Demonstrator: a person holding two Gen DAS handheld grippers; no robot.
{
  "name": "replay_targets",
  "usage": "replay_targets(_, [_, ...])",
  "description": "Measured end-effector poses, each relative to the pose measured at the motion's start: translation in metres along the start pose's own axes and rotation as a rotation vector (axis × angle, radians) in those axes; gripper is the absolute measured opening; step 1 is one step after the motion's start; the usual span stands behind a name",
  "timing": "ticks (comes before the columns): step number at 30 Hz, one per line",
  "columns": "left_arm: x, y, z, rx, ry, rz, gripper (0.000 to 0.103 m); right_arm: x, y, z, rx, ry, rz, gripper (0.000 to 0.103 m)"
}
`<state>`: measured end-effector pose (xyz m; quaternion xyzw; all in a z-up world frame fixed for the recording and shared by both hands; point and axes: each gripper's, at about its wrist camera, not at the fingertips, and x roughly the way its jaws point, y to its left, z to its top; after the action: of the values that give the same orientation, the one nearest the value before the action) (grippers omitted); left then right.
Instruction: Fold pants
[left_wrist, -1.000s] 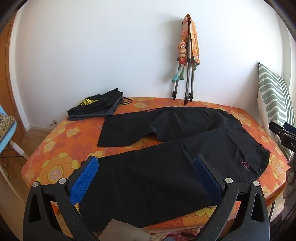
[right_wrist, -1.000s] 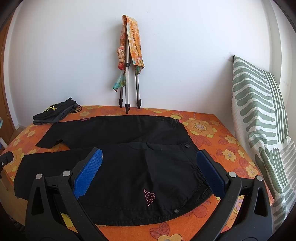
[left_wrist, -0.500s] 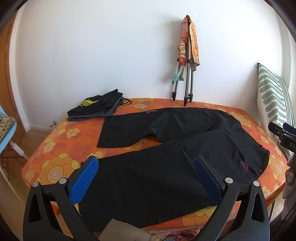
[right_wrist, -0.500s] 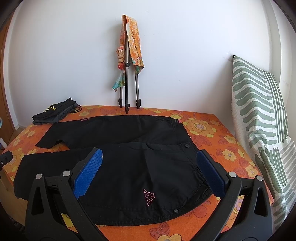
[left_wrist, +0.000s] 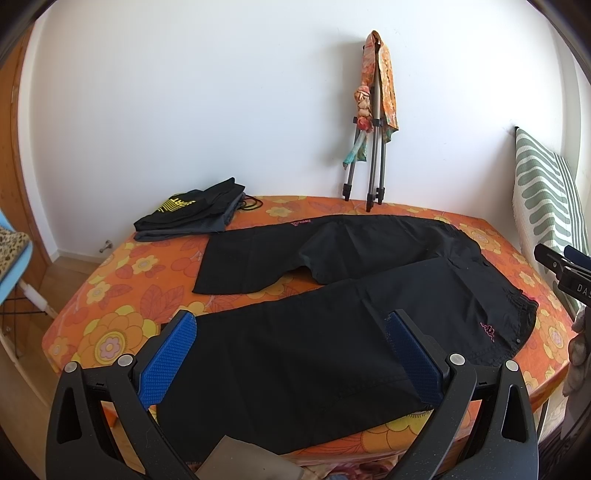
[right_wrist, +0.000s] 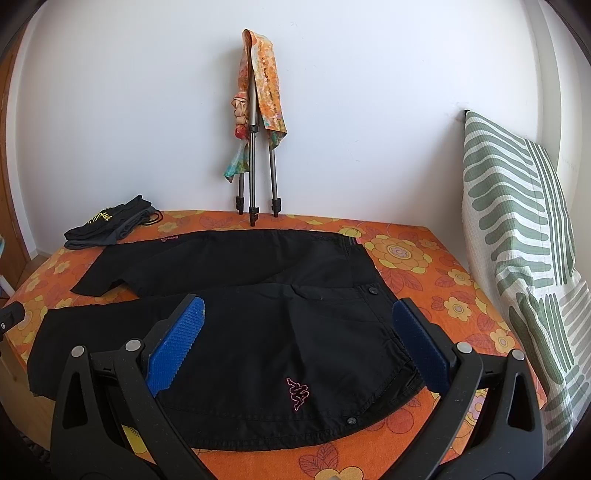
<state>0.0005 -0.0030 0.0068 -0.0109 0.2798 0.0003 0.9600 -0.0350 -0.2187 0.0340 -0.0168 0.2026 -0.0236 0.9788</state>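
Note:
Black pants lie flat on an orange flowered bed, legs spread apart toward the left, waist at the right with a pink logo. My left gripper hovers open above the near leg, nothing between its blue pads. My right gripper hangs open over the waist end, also holding nothing. The right gripper's black body shows at the right edge of the left wrist view.
A folded dark garment stack lies at the bed's far left corner. A tripod draped with orange cloth leans on the white wall. A green striped pillow stands at the right. A grey cloth lies below the left gripper.

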Motion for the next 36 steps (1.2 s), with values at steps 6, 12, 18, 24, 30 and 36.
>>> replay_targets(6, [0.0, -0.0005, 0.0004, -0.001, 0.003, 0.0, 0.102, 0.0007, 0.0002, 0.0001, 0.001, 0.002, 0.001, 0.103])
replay_targets(12, [0.0006, -0.001, 0.0008, -0.003, 0.005, -0.002, 0.102, 0.001, 0.0, 0.0002, 0.001, 0.003, 0.001, 0.103])
replay_targets(18, [0.0008, -0.0006, 0.0013, -0.003, 0.006, -0.004, 0.102, 0.0011, -0.0002, 0.0002, 0.0, 0.003, 0.001, 0.103])
replay_targets(24, [0.0007, -0.0005, 0.0011, -0.003, 0.005, -0.004, 0.102, 0.0009, -0.0006, 0.0003, 0.001, 0.002, 0.002, 0.103])
replay_targets(30, [0.0035, 0.0001, -0.0002, -0.003, 0.016, -0.018, 0.102, 0.0012, -0.0015, 0.0007, 0.002, 0.007, 0.003, 0.103])
replay_targets(36, [0.0084, 0.0079, -0.0022, -0.023, 0.039, -0.027, 0.102, 0.0039, -0.0019, -0.0036, 0.012, 0.013, 0.016, 0.103])
